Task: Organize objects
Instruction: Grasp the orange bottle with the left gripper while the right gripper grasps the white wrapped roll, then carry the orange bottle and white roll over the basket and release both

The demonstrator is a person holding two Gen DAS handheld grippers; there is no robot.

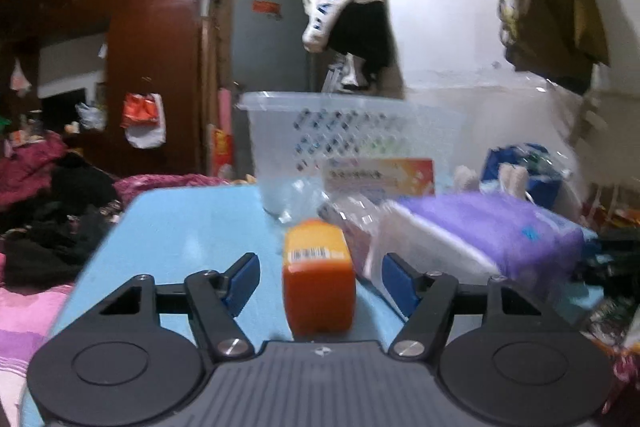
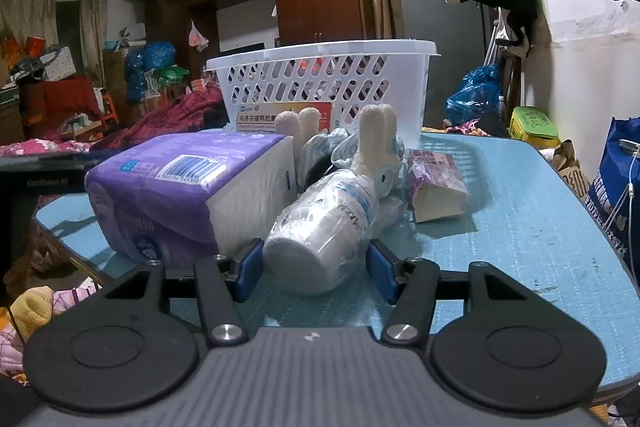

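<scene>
Orange, box-shaped bottle lies on the light blue surface between the spread fingers of the left tongs, with gaps on both sides. The right tongs are also spread, around the base of a plastic-wrapped stack of cups lying on its side; contact is unclear. Just left of the cups sits a purple tissue pack; just right, a small purple packet. Behind the cups rest fluffy slippers, then a white perforated basket.
</scene>
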